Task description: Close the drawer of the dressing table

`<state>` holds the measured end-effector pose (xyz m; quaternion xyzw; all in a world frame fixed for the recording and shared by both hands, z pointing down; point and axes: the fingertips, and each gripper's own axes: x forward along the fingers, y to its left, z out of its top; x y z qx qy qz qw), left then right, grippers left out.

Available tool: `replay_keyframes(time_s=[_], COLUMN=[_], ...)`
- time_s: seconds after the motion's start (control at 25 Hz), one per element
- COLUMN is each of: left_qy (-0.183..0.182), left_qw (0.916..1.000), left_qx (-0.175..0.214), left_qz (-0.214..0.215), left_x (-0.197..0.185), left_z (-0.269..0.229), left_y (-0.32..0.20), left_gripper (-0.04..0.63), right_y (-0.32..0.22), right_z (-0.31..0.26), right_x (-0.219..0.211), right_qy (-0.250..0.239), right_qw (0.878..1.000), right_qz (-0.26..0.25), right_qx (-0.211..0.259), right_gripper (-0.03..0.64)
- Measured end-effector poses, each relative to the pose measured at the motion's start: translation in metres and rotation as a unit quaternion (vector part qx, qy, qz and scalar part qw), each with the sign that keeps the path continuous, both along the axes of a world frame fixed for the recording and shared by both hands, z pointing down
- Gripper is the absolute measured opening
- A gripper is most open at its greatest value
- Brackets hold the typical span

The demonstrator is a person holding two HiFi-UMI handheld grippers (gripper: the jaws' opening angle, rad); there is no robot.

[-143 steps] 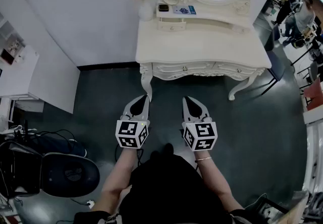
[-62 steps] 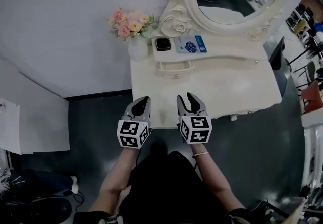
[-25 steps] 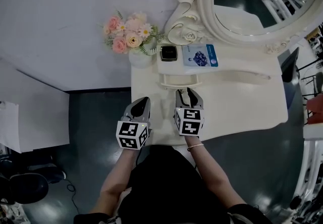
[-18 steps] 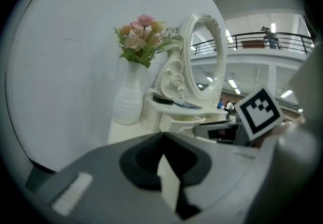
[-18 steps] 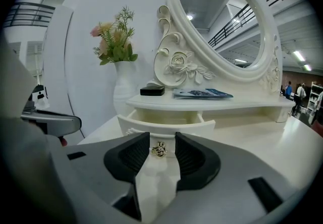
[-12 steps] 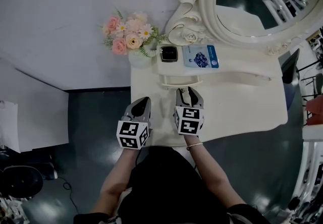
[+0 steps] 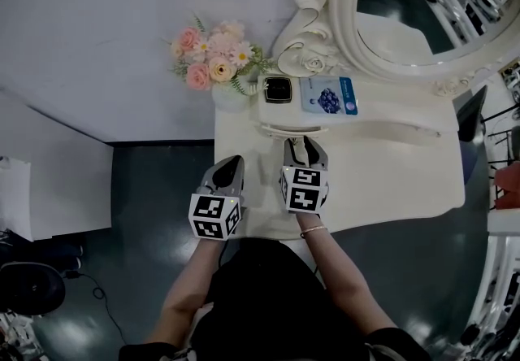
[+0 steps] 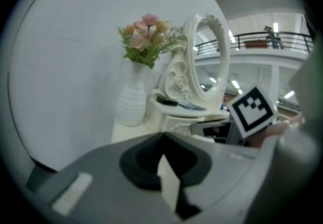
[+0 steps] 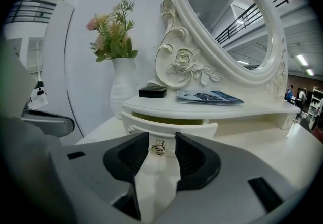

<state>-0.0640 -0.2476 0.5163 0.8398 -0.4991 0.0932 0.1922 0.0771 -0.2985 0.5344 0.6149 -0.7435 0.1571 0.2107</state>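
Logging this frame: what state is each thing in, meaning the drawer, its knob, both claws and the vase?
Drawer: partly pulled out, with a gap showing under the shelf.
Drawer knob: between the jaws of the right claw, not pinched.
Right claw: open.
Left claw: shut, empty.
Vase: upright, holding flowers.

Right gripper [image 7: 305, 145] is out ahead, arm reaching over the front edge of the dressing table [image 7: 390, 176], jaws parted. Left gripper [image 7: 231, 163] sits by the front-left corner, jaws pressed together, nothing between them. Both forearms bare.
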Motion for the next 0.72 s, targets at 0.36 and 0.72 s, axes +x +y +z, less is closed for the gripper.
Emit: replay_keyframes(time_s=[0.36, 0.72], left_qy=[-0.001, 0.001], left_qw=[1.0000, 0.9999], left_qx=[-0.001, -0.004], left_qz=[-0.007, -0.011], left_x=[-0.004, -0.003], left_z=[0.000, 0.002], left_y=[-0.005, -0.008], left_gripper=[0.006, 0.006], right_y=[-0.012, -0.024], right_z=[-0.001, -0.001], right_x=[0.000, 0.000], right_qy=[-0.001, -0.003], right_qw=[1.000, 1.000], right_qz=[0.000, -0.004], right_qx=[0.004, 0.006], right_gripper=[0.153, 0.153])
